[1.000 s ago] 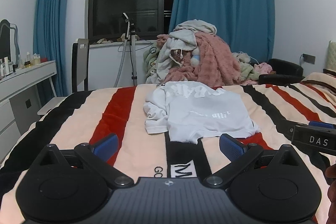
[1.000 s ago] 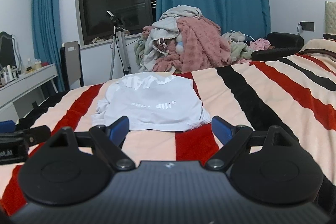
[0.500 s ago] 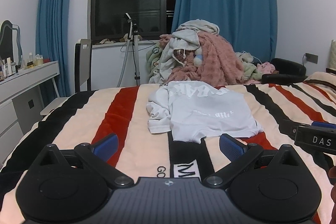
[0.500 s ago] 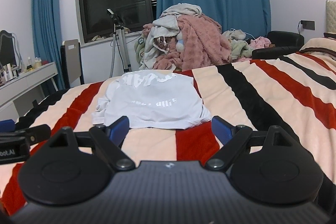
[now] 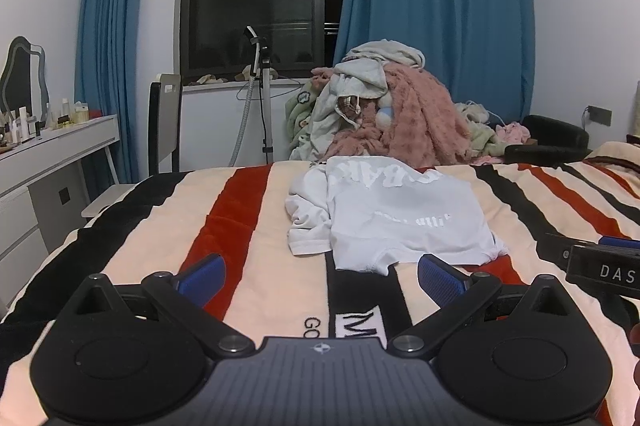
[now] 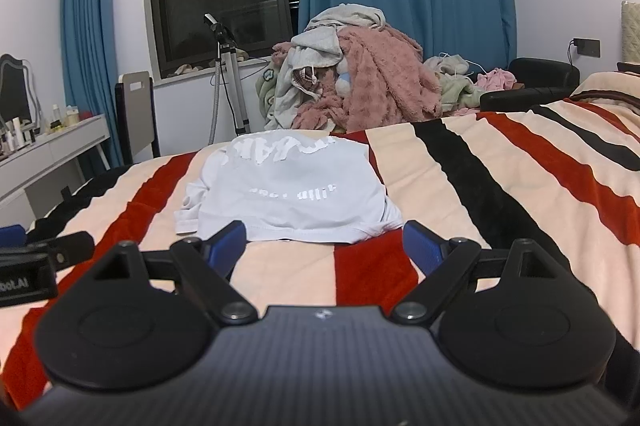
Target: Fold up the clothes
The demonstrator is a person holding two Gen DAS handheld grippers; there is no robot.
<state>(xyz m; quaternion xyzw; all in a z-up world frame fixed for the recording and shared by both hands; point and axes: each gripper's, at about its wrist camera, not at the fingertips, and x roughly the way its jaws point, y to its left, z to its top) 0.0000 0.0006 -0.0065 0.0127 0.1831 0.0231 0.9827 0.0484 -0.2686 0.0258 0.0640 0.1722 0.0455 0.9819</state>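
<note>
A white T-shirt (image 5: 400,222) with white lettering lies partly folded on the striped bed, one sleeve bunched at its left side; the right wrist view shows the same T-shirt (image 6: 288,194) straight ahead. My left gripper (image 5: 320,276) hovers low over the blanket, short of the shirt's near hem, open with nothing between its blue pads. My right gripper (image 6: 324,246) is also open and empty, its fingertips just before the hem. Each view catches the other gripper at its edge: the right gripper (image 5: 600,262) and the left gripper (image 6: 28,262).
The bed (image 5: 240,210) carries a red, black and cream striped blanket. A big heap of clothes and a pink blanket (image 5: 384,114) rises behind it. A white dresser (image 5: 44,162), a chair (image 5: 164,126) and a tripod stand (image 5: 264,94) line the left; a black seat (image 5: 552,142) sits at the right.
Both grippers have eased forward toward the shirt and tilted slightly, so the hem now sits closer to the fingertips. Both stayed open and the shirt has not moved.
</note>
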